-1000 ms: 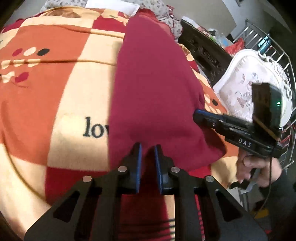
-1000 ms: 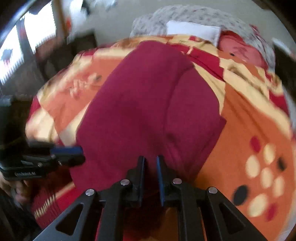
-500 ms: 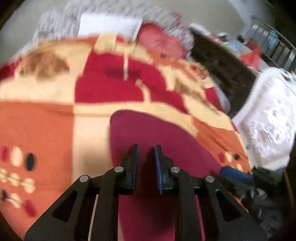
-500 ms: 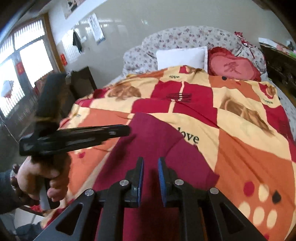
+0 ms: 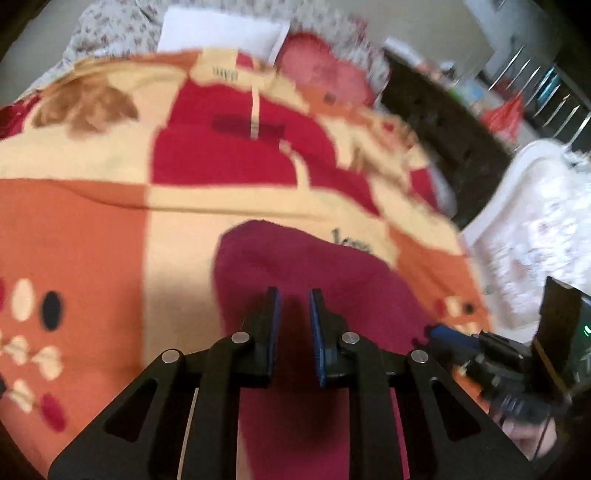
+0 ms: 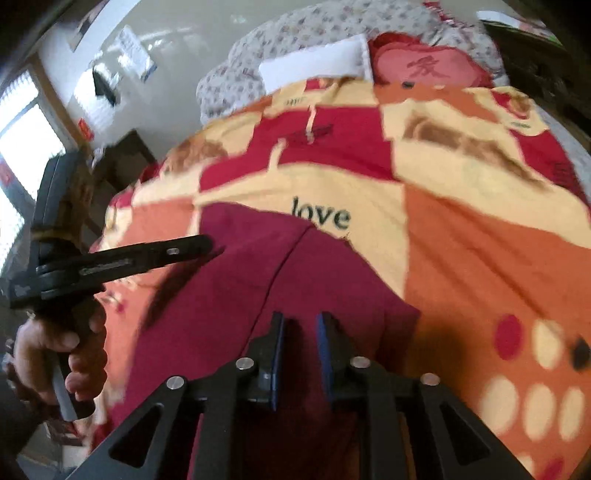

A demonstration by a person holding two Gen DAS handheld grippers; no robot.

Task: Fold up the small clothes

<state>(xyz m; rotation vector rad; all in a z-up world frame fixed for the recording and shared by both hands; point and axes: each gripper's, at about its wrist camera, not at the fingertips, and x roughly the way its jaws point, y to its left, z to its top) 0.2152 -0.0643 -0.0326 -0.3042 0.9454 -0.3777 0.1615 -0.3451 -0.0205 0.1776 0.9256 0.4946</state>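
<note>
A dark maroon garment (image 5: 295, 258) lies flat on the patterned blanket (image 5: 92, 221), its far edge rounded just short of the word "love". My left gripper (image 5: 293, 295) hovers over its near part with the jaws opening; cloth shows below the gap, and the pads do not press on it. In the right wrist view the garment (image 6: 240, 288) shows a seam down its middle. My right gripper (image 6: 301, 319) stands over it, jaws opening too, with nothing pinched. The left gripper (image 6: 201, 243) reaches in from the left, held by a hand (image 6: 74, 350).
A white pillow (image 5: 221, 29) and a red heart cushion (image 6: 424, 70) lie at the head of the bed. Dark wooden furniture (image 5: 443, 140) and a white chair (image 5: 535, 221) stand to the right of the bed. A window (image 6: 22, 147) is at the left.
Both grippers have lifted and the views now take in more of the bed. The garment looks shorter than a second ago. Both pairs of jaws have parted from nearly shut.
</note>
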